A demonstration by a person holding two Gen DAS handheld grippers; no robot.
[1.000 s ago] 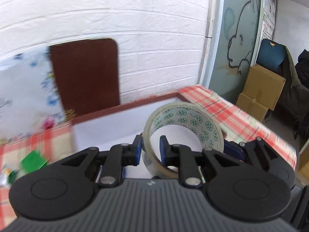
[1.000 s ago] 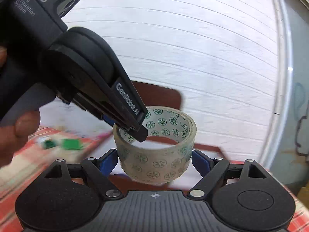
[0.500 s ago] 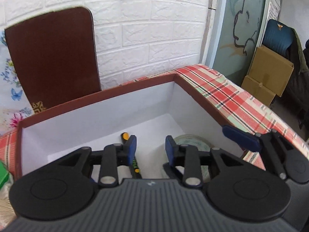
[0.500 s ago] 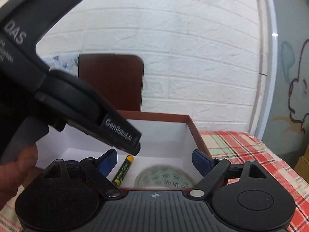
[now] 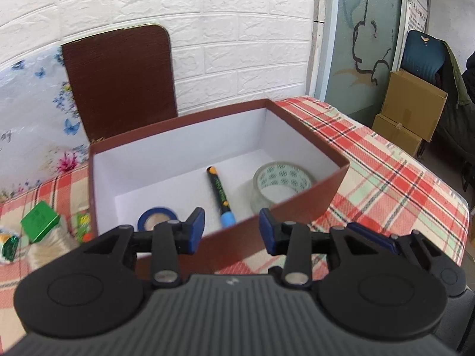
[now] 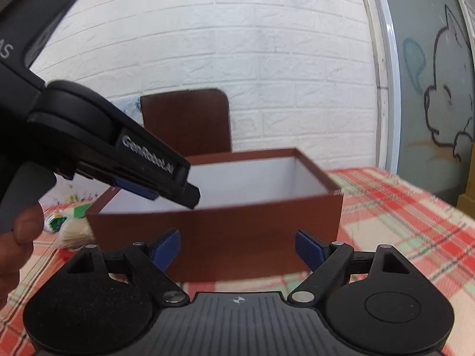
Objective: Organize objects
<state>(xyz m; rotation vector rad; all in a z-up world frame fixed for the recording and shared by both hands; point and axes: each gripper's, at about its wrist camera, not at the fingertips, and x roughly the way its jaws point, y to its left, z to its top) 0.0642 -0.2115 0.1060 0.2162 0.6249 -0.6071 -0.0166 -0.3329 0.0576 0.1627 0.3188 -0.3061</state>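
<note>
Checked red, green and cream cloth (image 5: pixel 386 178) covers the table that carries every item. Nearest the left wrist camera, the left gripper (image 5: pixel 231 228) hangs just above the near wall of the brown box (image 5: pixel 297 207); its jaws are opening and nothing lies between them. Nearest the right wrist camera, the right gripper (image 6: pixel 237 247) stands in front of the same box (image 6: pixel 252 222), jaws spread wide and released, gripping nothing. A person's hand (image 6: pixel 14 237) holds the left gripper at the left edge of that view.

Inside the box, on the white floor:
- blue tape roll (image 5: pixel 157 219), near corner, lying flat
- marker (image 5: pixel 220 197), centre, blue cap toward the near wall
- clear tape roll (image 5: pixel 282 187) with green print, right side, lying flat, close to the near wall

Left of the box, on the cloth: a green block (image 5: pixel 40 221) and small wrapped items, too blurred to identify. Behind the box, a dark brown board (image 5: pixel 118 80) leans against the white brick wall (image 5: pixel 207 14), with flowered sheeting (image 5: pixel 29 112) to its left
</note>
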